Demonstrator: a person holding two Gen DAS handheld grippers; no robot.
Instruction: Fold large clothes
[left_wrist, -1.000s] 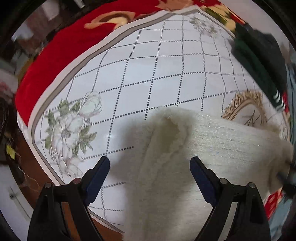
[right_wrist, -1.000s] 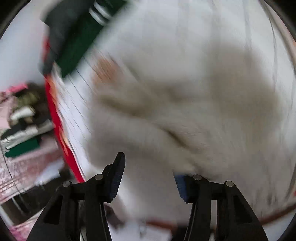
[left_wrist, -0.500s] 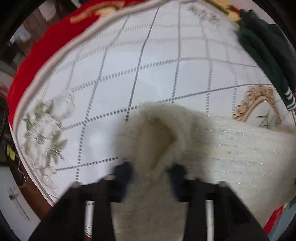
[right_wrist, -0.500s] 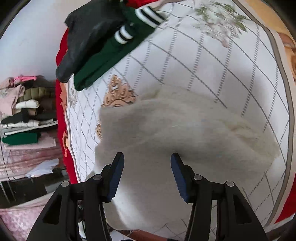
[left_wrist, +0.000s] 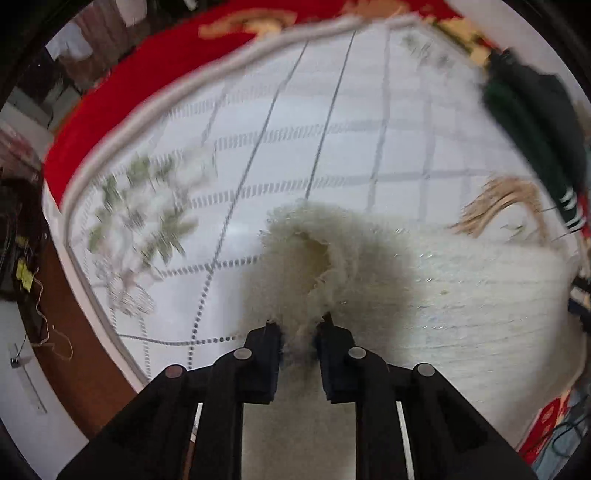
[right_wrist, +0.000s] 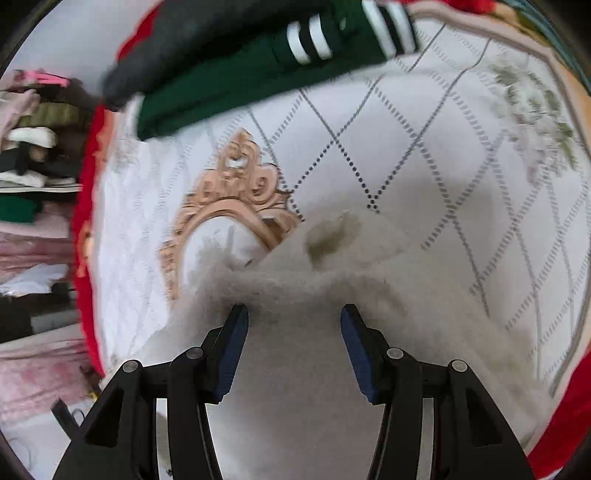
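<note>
A fluffy cream-white sweater (left_wrist: 461, 291) lies on a white quilted bed cover (left_wrist: 332, 122) with a dotted diamond grid. My left gripper (left_wrist: 298, 338) is shut on a bunched, raised edge of the sweater, whose fuzzy fold stands up just ahead of the fingers. In the right wrist view the same sweater (right_wrist: 332, 325) fills the lower middle. My right gripper (right_wrist: 294, 317) is open, its blue-padded fingers (right_wrist: 236, 332) straddling the sweater's edge without pinching it.
A folded dark green garment with white stripes (right_wrist: 258, 62) and a black garment (left_wrist: 546, 122) lie at the cover's far edge. A red blanket (left_wrist: 122, 96) borders the cover. Stacked clothes (right_wrist: 33, 147) sit on shelves to the left. A gold ornament print (right_wrist: 229, 199) lies ahead.
My left gripper has closed on the sweater's edge and lifted it. My right gripper stayed open and moved down close over the sweater's other edge.
</note>
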